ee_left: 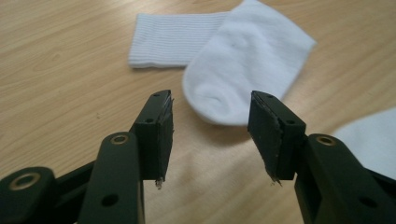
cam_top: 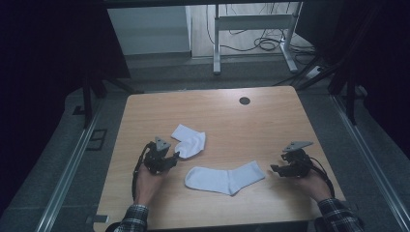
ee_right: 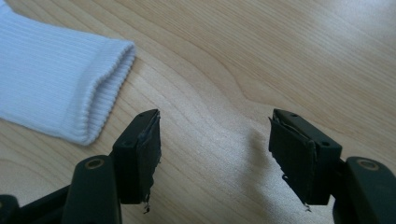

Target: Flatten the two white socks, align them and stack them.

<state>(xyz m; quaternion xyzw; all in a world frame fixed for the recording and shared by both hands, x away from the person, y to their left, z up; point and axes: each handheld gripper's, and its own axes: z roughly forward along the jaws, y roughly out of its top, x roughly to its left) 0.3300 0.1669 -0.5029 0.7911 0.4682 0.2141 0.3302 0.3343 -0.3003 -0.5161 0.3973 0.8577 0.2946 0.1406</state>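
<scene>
Two white socks lie on the wooden table [cam_top: 270, 125]. One folded sock [cam_top: 189, 141] rests left of centre, and my left gripper [cam_top: 176, 155] stands open just short of its near end, with nothing between the jaws. From the left gripper view, that folded sock [ee_left: 243, 70] lies just beyond the left gripper [ee_left: 210, 126]. The other sock [cam_top: 225, 179] lies stretched flat nearer the front. My right gripper [cam_top: 273, 168] is open a little to the right of its cuff. Seen from the right gripper view, the ribbed cuff [ee_right: 60, 88] lies left of the empty right gripper [ee_right: 215, 144].
A dark round cable hole [cam_top: 244, 100] sits near the table's far edge. Beyond the table stand a white desk frame [cam_top: 251, 29] and loose cables [cam_top: 263, 44] on the floor. The flat sock's toe [ee_left: 373, 140] shows at the right edge of the left gripper view.
</scene>
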